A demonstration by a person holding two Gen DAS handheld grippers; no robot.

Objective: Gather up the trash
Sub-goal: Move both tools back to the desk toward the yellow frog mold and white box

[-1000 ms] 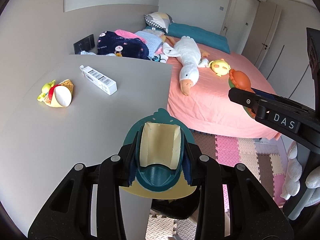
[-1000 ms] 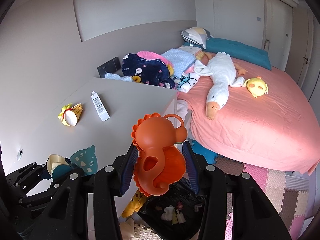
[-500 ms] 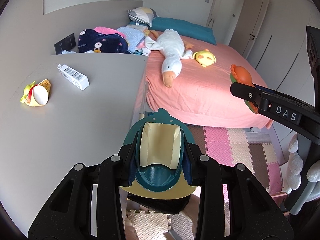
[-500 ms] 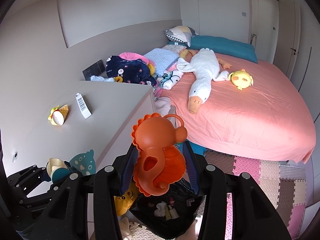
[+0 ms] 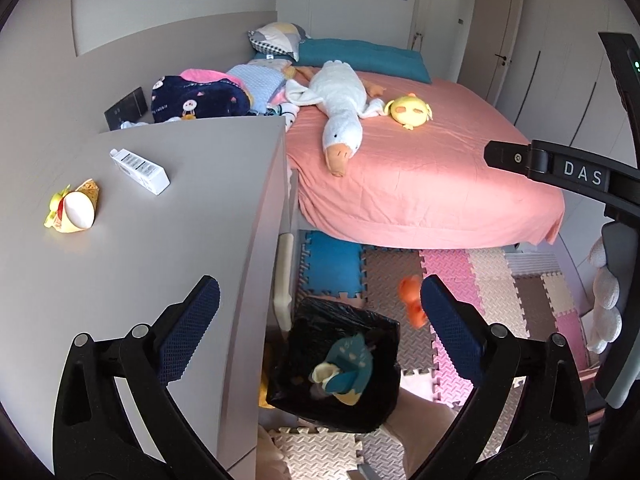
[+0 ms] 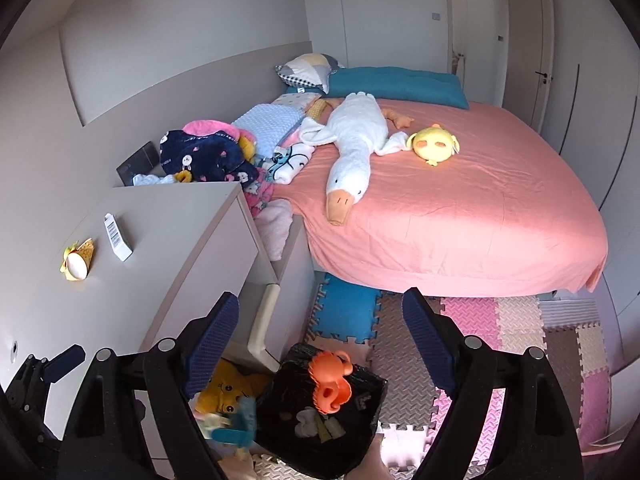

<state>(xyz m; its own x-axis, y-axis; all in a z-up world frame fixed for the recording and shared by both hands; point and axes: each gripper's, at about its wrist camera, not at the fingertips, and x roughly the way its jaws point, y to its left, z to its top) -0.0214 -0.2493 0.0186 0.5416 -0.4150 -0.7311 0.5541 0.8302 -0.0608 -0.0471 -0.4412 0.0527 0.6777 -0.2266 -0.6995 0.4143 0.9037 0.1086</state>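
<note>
jaws of both grippers just opened, nothing between; crinkly black bin bag [image 5: 344, 400] below

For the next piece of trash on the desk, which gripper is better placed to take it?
Probably the left gripper: it is open, empty and partly over the desk, nearer the yellow paper cone and white box. The right gripper hangs over the bin.

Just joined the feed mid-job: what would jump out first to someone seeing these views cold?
Two toy-like pieces caught over the black-lined bin on the foam floor beside the desk: a teal bird-shaped piece under the open left claw and an orange one under the open right claw, both claws having just opened. Behind, a long white goose plush sprawls across the pink bed.
</note>
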